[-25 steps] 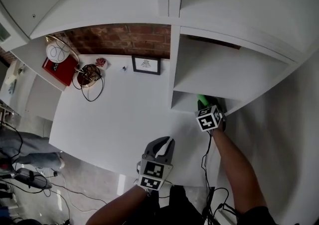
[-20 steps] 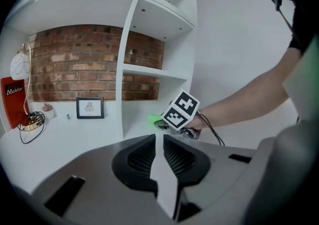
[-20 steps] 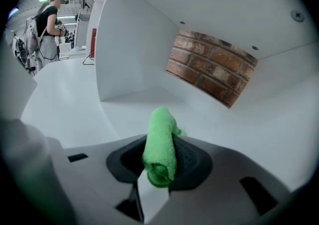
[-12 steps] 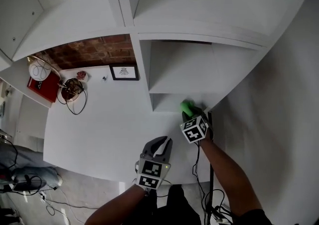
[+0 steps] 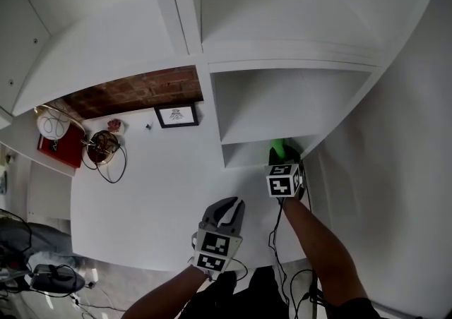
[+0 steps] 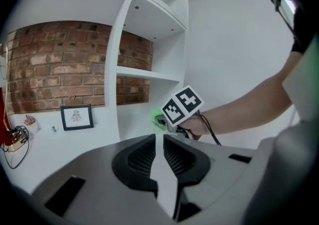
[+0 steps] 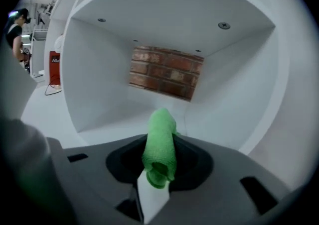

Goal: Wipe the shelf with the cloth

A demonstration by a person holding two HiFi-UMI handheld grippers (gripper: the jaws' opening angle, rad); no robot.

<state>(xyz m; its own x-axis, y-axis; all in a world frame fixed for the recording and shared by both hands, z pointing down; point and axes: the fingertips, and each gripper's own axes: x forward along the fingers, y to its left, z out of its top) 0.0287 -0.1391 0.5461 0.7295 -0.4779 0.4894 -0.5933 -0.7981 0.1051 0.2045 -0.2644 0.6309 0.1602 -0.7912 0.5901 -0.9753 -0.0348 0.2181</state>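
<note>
Right tool (image 7: pixel 159 145): jaws clamped on a rolled bright-green cloth (image 7: pixel 160 139), which runs lengthwise between them and pokes out past the tips. The tool points into the lowest right compartment of the white open-backed shelf unit (image 7: pixel 104 94); red brick wall (image 7: pixel 167 72) shows through the back. Whether the cloth touches the compartment floor cannot be told.

Head view: right tool (image 5: pixel 282 161) sits at the mouth of that compartment, with the cloth (image 5: pixel 278 147) just inside the front edge of the shelf unit (image 5: pixel 282 99).

Left tool (image 5: pixel 226 210): over the white table (image 5: pixel 155 183), near its front edge, apart from the shelf. In its own view the left tool (image 6: pixel 158 152) has its jaws all but together, with a thin slit of table between and nothing held.

A small black-framed picture (image 5: pixel 176 115) leans against the brick wall at the back of the table.
</note>
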